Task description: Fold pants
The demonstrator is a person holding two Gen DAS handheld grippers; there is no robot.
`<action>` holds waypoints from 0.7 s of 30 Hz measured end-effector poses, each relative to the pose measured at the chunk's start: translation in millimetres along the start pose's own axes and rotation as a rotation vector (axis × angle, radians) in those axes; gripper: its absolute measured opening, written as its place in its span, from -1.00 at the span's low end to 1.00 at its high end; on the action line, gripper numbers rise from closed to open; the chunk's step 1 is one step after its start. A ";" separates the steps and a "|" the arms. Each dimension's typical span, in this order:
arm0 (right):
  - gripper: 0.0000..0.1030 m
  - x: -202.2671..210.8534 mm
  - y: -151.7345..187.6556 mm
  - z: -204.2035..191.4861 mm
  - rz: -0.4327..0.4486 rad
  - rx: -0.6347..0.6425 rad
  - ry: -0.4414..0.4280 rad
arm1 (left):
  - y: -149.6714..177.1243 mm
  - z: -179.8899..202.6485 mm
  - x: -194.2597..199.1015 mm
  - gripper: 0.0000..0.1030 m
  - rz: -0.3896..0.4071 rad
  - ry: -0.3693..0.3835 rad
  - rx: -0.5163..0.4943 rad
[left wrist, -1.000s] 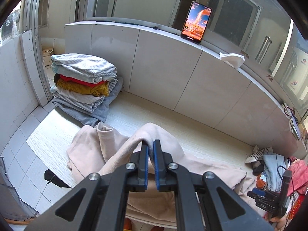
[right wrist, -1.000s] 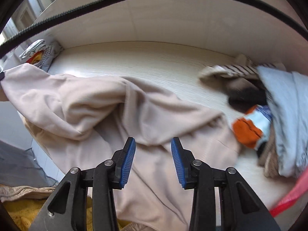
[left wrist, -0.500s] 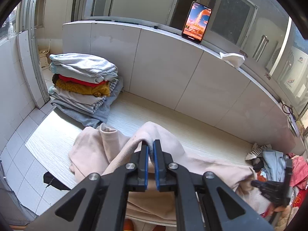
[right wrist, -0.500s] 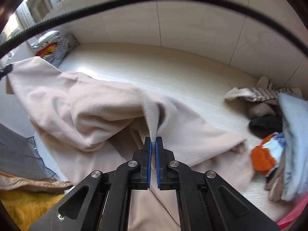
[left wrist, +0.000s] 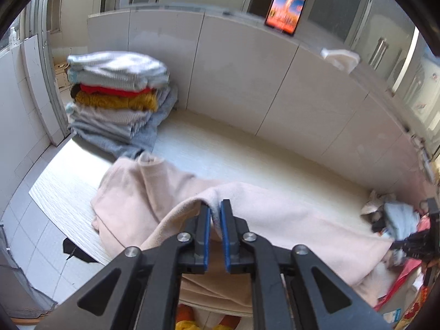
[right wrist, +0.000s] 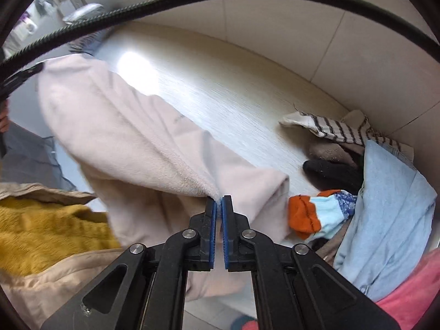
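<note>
Pale pink fleece pants (left wrist: 288,220) lie crumpled along the front of the white table (left wrist: 247,154). My left gripper (left wrist: 216,206) pinches a raised fold of them; its jaws are opening slightly, with the cloth still between the blue pads. In the right wrist view the pants (right wrist: 123,137) hang stretched towards the upper left. My right gripper (right wrist: 219,200) is shut on a fold of that cloth near the table's front edge. This gripper also shows as a dark shape at the left wrist view's right edge (left wrist: 423,236).
A stack of folded clothes (left wrist: 115,96) stands at the table's far left against the tiled wall. A heap of unfolded garments (right wrist: 385,192) fills the right end. A phone (left wrist: 286,8) leans on the ledge above. A yellow garment (right wrist: 41,233) lies below the table edge.
My right gripper closed on a fold of the pants and lifted it, rolling as it went. My left gripper sank lower with its fold, and its pads parted a little.
</note>
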State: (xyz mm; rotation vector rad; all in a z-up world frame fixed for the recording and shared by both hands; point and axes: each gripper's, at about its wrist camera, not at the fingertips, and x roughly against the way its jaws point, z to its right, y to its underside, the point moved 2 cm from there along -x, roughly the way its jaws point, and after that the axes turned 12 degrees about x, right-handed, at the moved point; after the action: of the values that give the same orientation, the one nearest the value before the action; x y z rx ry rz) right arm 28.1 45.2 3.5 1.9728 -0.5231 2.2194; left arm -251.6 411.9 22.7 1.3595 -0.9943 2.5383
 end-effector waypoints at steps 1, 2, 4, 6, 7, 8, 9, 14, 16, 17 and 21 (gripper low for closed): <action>-0.91 -9.9 -4.6 2.6 -0.026 0.009 0.036 | 3.9 -3.1 -11.3 -0.79 -0.029 -0.013 -0.007; -0.90 -21.0 -10.3 4.4 -0.059 0.015 0.085 | 9.0 -6.5 -21.6 -0.72 -0.069 -0.029 -0.010; -0.90 -38.6 -18.8 6.0 -0.107 0.021 0.133 | 17.9 -12.3 -32.5 -0.68 -0.134 -0.047 -0.007; -0.88 -42.2 -23.1 5.3 -0.123 0.025 0.164 | 23.8 -16.9 -31.2 -0.16 -0.139 -0.069 -0.021; -0.84 -39.1 -24.1 4.9 -0.119 0.026 0.179 | 24.3 -19.8 -26.7 -0.01 -0.119 -0.090 -0.029; -0.80 -34.8 -24.3 4.6 -0.113 0.027 0.191 | 23.5 -22.9 -22.4 0.16 -0.099 -0.103 -0.032; -0.68 -28.1 -23.8 5.2 -0.107 0.025 0.212 | 21.2 -26.9 -16.7 0.21 -0.083 -0.101 -0.025; -0.37 16.8 -28.8 -0.9 -0.036 -0.009 0.306 | 3.8 -43.4 -2.0 0.21 -0.061 -0.043 0.043; -0.36 32.2 -37.0 -14.8 -0.001 -0.002 0.336 | -2.2 -46.6 -5.2 0.21 -0.060 -0.044 0.055; -0.35 37.9 -41.9 -25.0 0.020 0.005 0.334 | -4.9 -47.5 -7.9 0.21 -0.063 -0.044 0.059; -0.34 41.2 -60.2 -67.0 0.054 0.057 0.310 | -11.8 -55.4 -23.1 0.21 -0.096 -0.043 0.067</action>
State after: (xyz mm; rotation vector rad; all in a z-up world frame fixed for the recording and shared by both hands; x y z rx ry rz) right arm -21.3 118.4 48.4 1.6087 -0.4800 2.5343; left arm -272.8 458.4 -10.9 1.4482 -0.8365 2.5036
